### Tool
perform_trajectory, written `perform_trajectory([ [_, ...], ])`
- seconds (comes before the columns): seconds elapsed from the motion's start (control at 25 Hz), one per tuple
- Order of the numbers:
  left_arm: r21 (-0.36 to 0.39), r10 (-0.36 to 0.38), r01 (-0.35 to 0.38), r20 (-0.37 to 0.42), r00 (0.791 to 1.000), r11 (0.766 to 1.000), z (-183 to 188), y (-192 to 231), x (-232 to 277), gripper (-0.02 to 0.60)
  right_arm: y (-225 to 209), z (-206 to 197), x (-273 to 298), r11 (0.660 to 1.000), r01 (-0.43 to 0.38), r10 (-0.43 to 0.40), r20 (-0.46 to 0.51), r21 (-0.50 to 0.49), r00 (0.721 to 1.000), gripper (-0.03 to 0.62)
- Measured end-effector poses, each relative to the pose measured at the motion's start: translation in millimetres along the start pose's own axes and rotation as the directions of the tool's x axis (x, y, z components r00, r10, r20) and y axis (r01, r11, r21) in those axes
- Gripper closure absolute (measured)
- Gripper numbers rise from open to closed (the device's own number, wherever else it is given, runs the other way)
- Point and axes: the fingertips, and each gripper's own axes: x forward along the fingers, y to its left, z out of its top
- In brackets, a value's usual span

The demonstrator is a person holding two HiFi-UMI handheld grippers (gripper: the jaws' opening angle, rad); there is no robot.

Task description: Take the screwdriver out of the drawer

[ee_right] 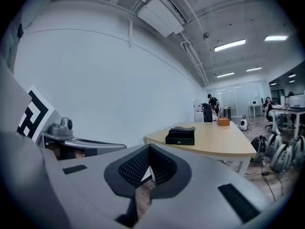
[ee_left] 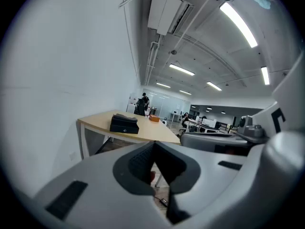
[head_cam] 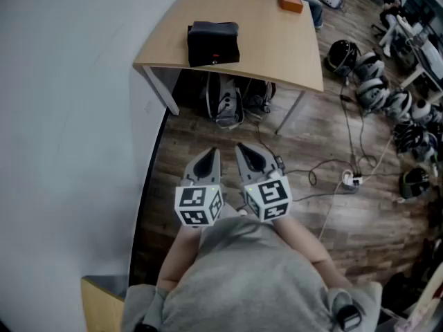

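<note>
A small black drawer box [head_cam: 214, 43] stands shut on the near left part of a light wooden table [head_cam: 277, 47], some way ahead of me. No screwdriver shows in any view. My left gripper [head_cam: 210, 153] and right gripper [head_cam: 243, 148] are held side by side close to my chest, over the wooden floor and well short of the table. Both point toward the table and slightly down. Each has its jaws shut with nothing between them. The left gripper view has the box [ee_left: 124, 124] beyond my left gripper [ee_left: 154, 144]. The right gripper view has the box [ee_right: 180, 136] beyond my right gripper [ee_right: 149, 148].
An orange box [head_cam: 291, 1] lies at the table's far end. Bags [head_cam: 225, 102] sit under the table. Several helmets [head_cam: 374, 81] line the floor at right, with a power strip and cables [head_cam: 351, 180]. A white wall [head_cam: 62, 116] runs along the left.
</note>
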Motion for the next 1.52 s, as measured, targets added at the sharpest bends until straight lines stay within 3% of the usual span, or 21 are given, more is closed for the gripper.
perform_trajectory([
  [0.28,-0.003,0.003,-0.003,0.003,1.000,1.000,0.1,1.9,-1.0,0.581,0.1,-1.7,0.4,1.000,0.004,-0.004,-0.008,-0.002,1.000,0.595],
  [0.8,-0.048,0.055,-0.055,-0.006,0.998,0.997,-0.4,27.7,5.2,0.581,5.0,-4.2,26.9,0.998,-0.060,0.061,-0.026,0.030,0.998,0.595],
  [1.52,-0.057,0.062,-0.063,-0.026,0.998,0.996,61.8,142.0,141.3,0.581,-51.1,32.6,204.4,0.999,-0.048,0.049,-0.081,0.008,0.995,0.595],
])
